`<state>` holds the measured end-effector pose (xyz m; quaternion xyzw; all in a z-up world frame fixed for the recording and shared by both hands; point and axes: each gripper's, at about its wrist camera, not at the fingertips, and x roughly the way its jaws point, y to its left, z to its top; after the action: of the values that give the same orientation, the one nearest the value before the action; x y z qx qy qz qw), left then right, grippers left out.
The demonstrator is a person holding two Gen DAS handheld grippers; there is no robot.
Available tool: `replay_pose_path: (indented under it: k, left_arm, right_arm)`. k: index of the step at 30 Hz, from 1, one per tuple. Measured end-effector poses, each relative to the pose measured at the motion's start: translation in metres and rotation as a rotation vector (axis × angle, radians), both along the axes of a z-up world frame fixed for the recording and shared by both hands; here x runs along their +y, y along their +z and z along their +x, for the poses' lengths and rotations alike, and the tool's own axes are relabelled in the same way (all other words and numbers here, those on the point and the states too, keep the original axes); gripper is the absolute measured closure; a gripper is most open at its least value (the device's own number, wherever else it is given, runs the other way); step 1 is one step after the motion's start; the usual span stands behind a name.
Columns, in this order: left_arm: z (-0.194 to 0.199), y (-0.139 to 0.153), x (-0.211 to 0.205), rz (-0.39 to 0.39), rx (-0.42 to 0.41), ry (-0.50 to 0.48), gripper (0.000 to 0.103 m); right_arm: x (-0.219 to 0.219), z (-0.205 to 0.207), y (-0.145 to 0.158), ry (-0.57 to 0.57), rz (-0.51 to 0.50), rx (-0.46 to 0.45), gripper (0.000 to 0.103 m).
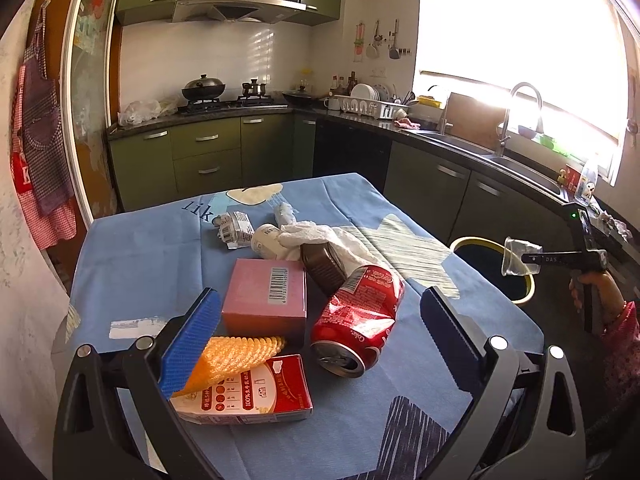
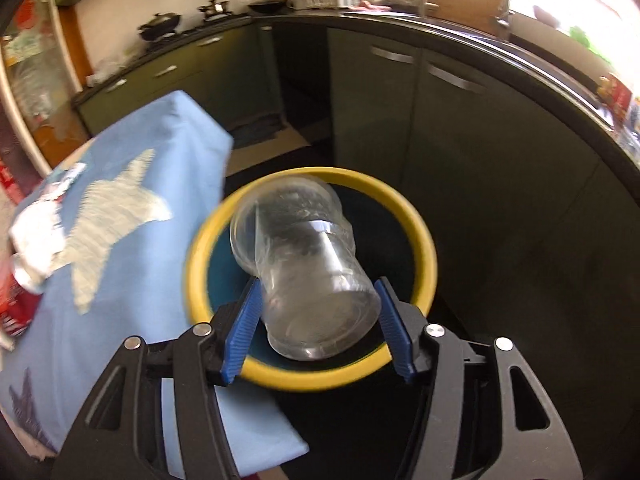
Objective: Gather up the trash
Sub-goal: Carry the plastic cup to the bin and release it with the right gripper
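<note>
Above the yellow-rimmed bin (image 2: 424, 240) beside the table (image 1: 140, 248), the right gripper (image 2: 318, 328) has a clear cup (image 2: 304, 276) between its pads, contact unclear. The left gripper (image 1: 320, 324) gapes wide and empty over the can (image 1: 360, 312), carton (image 1: 260, 392) and pink box (image 1: 264, 296).

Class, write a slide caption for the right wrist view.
Clear plastic cup between the pads of the right gripper, above the yellow-rimmed bin beside the table.

A can (image 1: 357, 317), a box (image 1: 265, 300) and a carton (image 1: 250, 394) lie on the desk (image 1: 160, 240), the bin (image 2: 424, 236) stands beside its right edge, a cup (image 2: 308, 280) above the bin.
</note>
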<state>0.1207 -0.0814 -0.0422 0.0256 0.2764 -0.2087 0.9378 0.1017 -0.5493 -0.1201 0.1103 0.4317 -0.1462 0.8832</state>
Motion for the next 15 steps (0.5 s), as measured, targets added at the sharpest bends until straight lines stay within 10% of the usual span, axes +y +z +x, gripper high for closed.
replay_pose_path:
  k: [15]
  left_arm:
    - [0.020,-0.015,-0.011,0.036,0.049,-0.003,0.005]
  right_arm:
    - [0.017,-0.023,0.002,0.029,0.081,-0.095,0.038]
